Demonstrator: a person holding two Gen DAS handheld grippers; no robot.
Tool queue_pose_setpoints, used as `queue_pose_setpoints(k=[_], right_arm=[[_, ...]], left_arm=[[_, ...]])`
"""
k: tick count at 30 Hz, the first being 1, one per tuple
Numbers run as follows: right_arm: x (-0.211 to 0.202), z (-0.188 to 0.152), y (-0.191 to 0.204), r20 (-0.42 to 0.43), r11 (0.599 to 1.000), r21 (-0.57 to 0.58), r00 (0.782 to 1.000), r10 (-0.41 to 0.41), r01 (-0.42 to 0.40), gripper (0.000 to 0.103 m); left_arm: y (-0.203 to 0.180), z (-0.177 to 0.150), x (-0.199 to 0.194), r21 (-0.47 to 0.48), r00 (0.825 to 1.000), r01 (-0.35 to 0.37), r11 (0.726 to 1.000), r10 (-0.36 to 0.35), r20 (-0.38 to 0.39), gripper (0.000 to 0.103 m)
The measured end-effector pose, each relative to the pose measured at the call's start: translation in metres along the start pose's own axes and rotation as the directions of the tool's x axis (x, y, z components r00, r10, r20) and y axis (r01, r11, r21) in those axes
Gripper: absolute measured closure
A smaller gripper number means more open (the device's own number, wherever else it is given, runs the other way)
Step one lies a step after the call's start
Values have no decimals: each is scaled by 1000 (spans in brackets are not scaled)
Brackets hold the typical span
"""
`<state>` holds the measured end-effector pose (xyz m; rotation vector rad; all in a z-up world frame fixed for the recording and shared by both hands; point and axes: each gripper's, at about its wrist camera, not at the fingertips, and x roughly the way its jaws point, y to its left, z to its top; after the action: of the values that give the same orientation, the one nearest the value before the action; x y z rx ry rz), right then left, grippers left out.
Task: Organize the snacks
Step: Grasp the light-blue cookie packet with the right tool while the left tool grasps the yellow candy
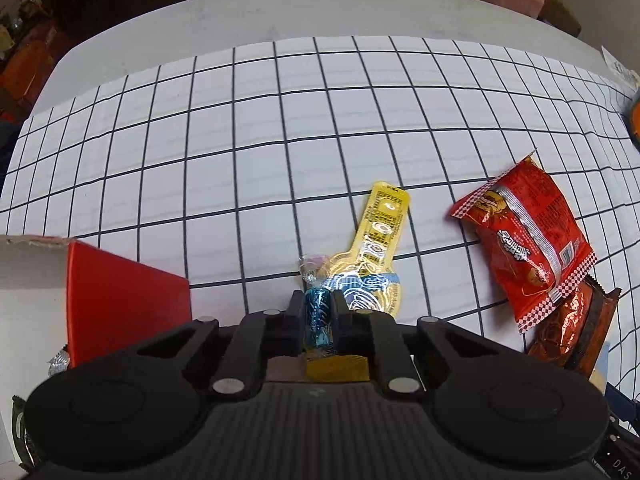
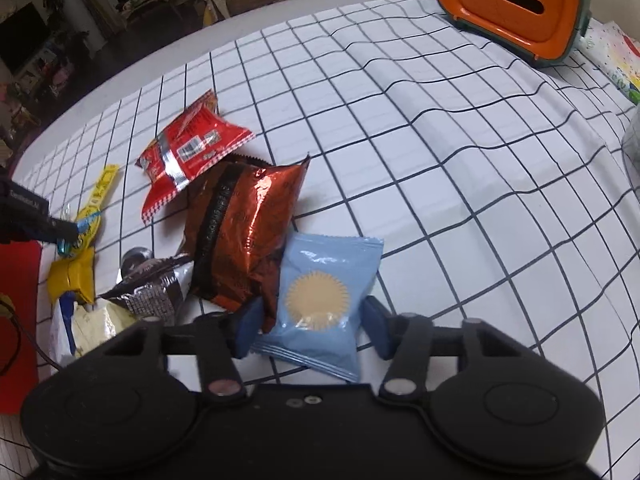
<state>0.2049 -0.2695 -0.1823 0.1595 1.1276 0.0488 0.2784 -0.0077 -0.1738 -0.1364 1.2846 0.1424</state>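
A white table [image 1: 240,12] carries a white cloth with a dark grid [image 1: 280,128], and cluttered, dim furniture rings its far edge.

In the left wrist view, the left gripper [image 1: 318,308] has its black fingers [image 1: 296,312] closed on one small blue foil-wrapped candy [image 1: 318,316]. The candy's long axis runs along the fingers, pointing away from the camera, with a clear twisted wrapper end [image 1: 314,270] sticking out past the fingertips. Just beyond it lies one long yellow sachet [image 1: 378,248], its narrow end angled up and slightly right. To the right lies one red foil snack bag with checkered edges [image 1: 528,240], its long axis running diagonally, overlapping one copper-brown foil bag [image 1: 568,328] at its lower end. A red-and-white open cardboard box [image 1: 120,296] stands at the left.

In the right wrist view, the right gripper [image 2: 312,328] has its blue-padded fingers [image 2: 376,328] spread apart on either side of one light blue packet with a tan sunburst disc [image 2: 320,300], which lies flat on the cloth, long axis roughly along the fingers; whether the pads touch it cannot be told. The copper-brown bag [image 2: 244,232] overlaps its left edge. Left of that lie one dark silver-checked wrapper [image 2: 148,284], one small yellow packet [image 2: 74,276] and one white-and-cream pouch [image 2: 88,324]. An orange-and-green slotted box [image 2: 516,4] sits at the far right.
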Motion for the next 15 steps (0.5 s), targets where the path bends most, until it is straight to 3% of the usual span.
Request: queue_pose_setpoints(k=[7, 15], right_arm=[[-11, 0, -13, 44, 999, 38, 999, 23, -25, 76], [-13, -6, -13, 36, 999, 40, 999, 26, -28, 75]], left_arm=[[25, -21, -17, -16, 1000, 14, 1000, -13, 23, 90], [25, -40, -42, -9, 999, 25, 1000, -25, 45, 91]])
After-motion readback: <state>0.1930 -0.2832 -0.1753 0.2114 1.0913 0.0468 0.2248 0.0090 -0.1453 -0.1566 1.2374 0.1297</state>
